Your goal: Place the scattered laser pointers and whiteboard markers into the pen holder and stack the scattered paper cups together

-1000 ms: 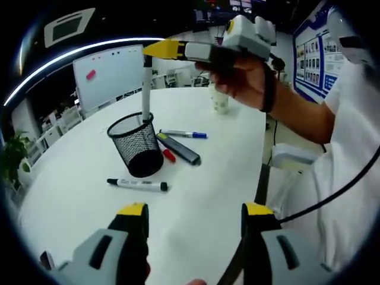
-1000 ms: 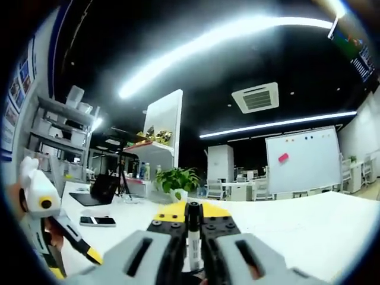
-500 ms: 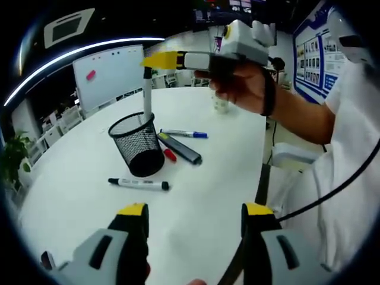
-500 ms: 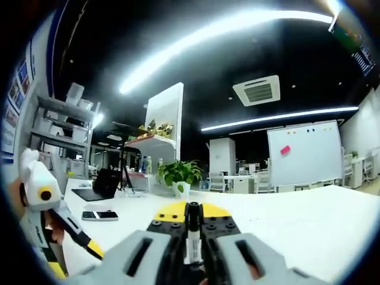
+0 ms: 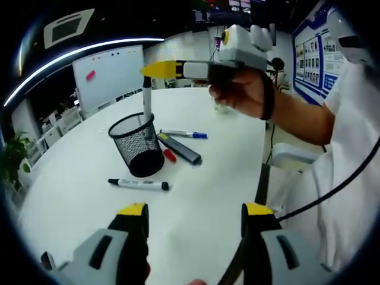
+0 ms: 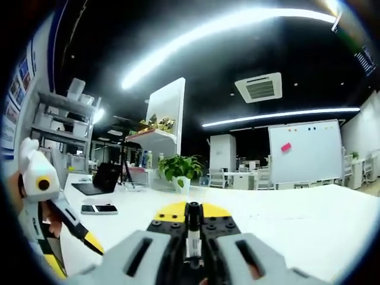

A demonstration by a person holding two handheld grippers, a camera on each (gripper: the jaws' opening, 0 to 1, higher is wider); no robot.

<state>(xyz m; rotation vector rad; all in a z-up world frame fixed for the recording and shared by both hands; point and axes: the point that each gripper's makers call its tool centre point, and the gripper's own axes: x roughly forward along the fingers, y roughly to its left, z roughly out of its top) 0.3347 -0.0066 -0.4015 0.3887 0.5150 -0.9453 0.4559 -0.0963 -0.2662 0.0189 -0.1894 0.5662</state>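
A right gripper (image 5: 159, 69) with yellow-tipped jaws, closed on the cap end of a white whiteboard marker (image 5: 146, 98), hangs the pen upright over a black wire-mesh pen holder (image 5: 138, 145) near the middle of the round white table (image 5: 219, 178); the marker's lower end appears to sit just inside the holder's rim, though the fisheye makes that hard to confirm. In the right gripper view the same marker (image 6: 191, 237) stands pinched between the jaws of the gripper (image 6: 191, 246). The hand (image 5: 240, 89) reaches in level from the table's right edge, wrist straight, jaws pointing sideways.

The risk now is a release off-centre: let go with the tip on the rim, the marker could tip out or topple the light holder. The left gripper (image 5: 193, 219) waits low over the near edge, jaws wide apart and holding nothing. Still loose on the table are a white marker with black ends (image 5: 138, 184) in front of the holder, and, just beside it, a red-capped marker (image 5: 168, 155), a dark grey laser pointer (image 5: 179, 148) and a blue-capped marker (image 5: 185, 134).
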